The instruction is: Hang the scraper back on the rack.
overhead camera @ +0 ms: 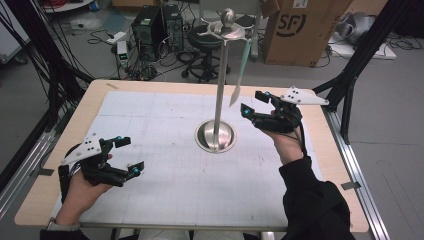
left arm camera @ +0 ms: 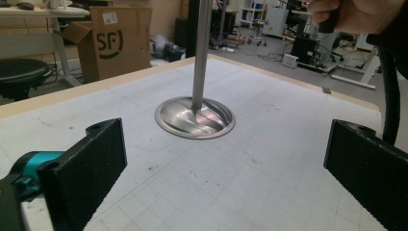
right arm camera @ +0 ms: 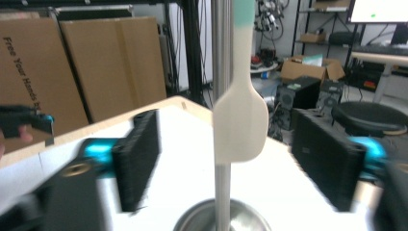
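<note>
From above, my right gripper (overhead camera: 256, 103) is raised beside the spatula (overhead camera: 240, 75) hanging from the stand (overhead camera: 218, 90), fingers spread to take it. My left gripper (overhead camera: 128, 155) waits released over the desk (overhead camera: 150, 200). The right gripper view frames the blade (right arm camera: 239, 125) between my fingers, untouched.

Left gripper (overhead camera: 122, 155) at eight o'clock and right gripper (overhead camera: 254, 103) at two o'clock, each hand-held with jaws spread wide.

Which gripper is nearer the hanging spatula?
Right. The right gripper is open just beside the spatula; the left gripper is open, low over the table's near left.
</note>
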